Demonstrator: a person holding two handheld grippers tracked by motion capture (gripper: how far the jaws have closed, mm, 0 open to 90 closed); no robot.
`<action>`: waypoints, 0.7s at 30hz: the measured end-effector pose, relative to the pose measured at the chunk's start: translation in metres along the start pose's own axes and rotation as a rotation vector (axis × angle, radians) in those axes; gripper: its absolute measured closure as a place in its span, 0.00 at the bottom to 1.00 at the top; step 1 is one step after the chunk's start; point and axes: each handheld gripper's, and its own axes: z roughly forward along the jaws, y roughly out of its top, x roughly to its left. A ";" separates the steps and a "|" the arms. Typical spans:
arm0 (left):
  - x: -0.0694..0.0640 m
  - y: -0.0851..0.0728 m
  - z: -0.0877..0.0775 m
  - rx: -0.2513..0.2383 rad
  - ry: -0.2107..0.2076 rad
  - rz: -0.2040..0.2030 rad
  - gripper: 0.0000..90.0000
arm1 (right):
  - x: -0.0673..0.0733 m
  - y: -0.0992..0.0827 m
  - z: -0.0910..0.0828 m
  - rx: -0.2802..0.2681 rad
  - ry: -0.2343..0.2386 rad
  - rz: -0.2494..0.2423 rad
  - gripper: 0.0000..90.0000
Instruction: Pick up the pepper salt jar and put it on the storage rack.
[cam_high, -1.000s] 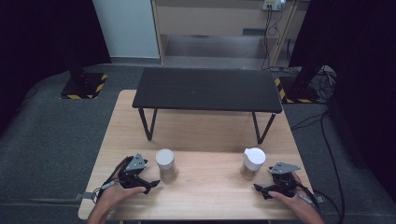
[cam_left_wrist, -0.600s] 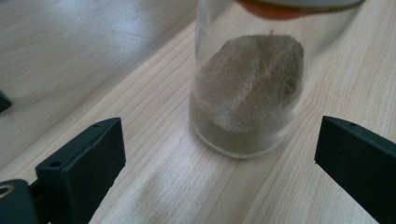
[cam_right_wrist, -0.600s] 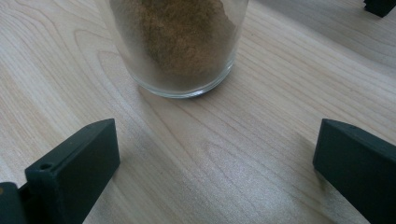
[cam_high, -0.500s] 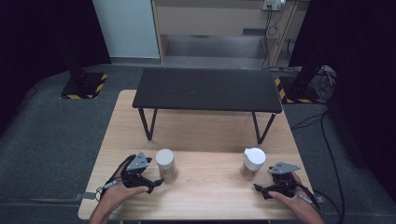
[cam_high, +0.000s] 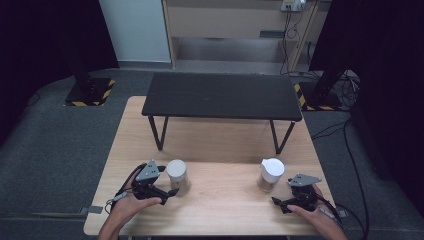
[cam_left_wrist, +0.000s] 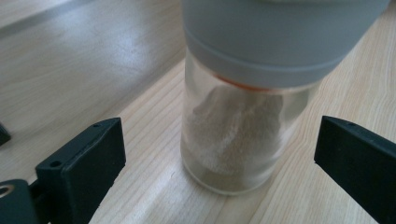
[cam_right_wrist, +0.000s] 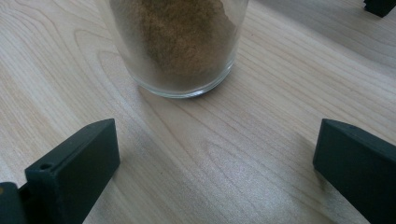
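Two clear glass jars upright on the wooden tabletop, well apart: grey-lidded jar at lower left of the high view, pale powder inside; white-lidded jar at lower right, brown powder inside. Both lids on.

Looks like a lab or test studio: dark curtains, hazard-striped stand bases, loose cables, grey carpet, plain wooden bench.
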 end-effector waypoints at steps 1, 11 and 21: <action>0.000 0.000 0.000 -0.008 0.001 -0.002 0.01 | 0.000 0.000 0.000 0.000 0.000 0.000 0.01; -0.004 0.002 0.001 -0.068 0.000 -0.008 0.01 | 0.000 0.000 0.000 0.000 0.000 0.000 0.01; -0.008 0.005 0.004 -0.103 0.010 -0.019 0.02 | 0.000 0.000 0.000 0.000 0.000 0.000 0.01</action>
